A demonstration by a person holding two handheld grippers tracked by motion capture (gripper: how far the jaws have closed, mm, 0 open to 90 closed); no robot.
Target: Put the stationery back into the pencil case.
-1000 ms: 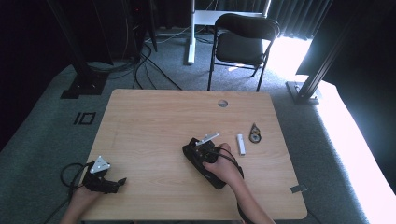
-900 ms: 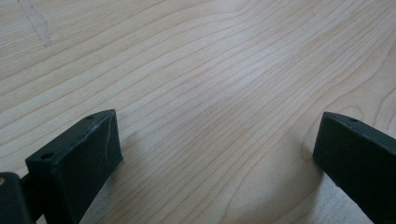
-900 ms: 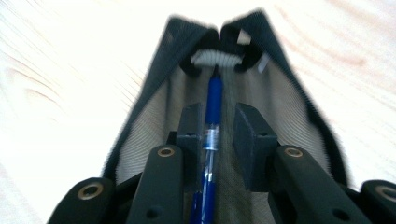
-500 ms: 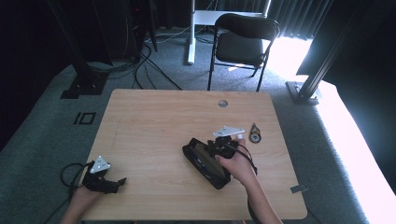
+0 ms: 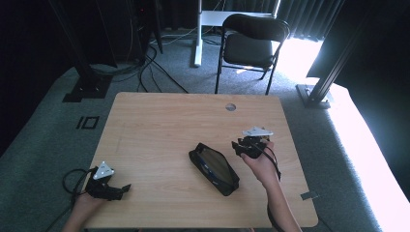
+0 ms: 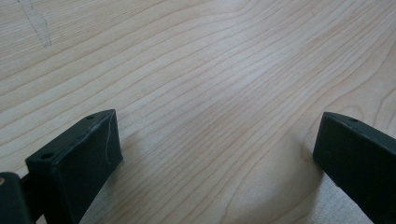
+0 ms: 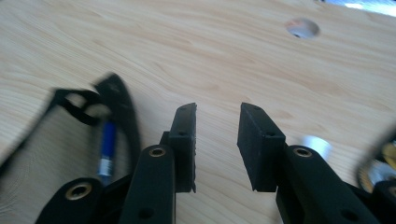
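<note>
No legible writing on pouch [image 5: 214,168]

The black pouch [image 7: 100,116] was smeared with blur, its near end cut off. A round metal thing [image 7: 316,145] sat half hidden behind the right gripper [image 7: 217,140].

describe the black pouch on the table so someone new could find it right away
Start at the wooden table and look just right of its middle, toward the near edge. The black pouch lies there slantwise, unzipped, beside the right gripper. It is the largest dark thing lying flat on the wood.
</note>
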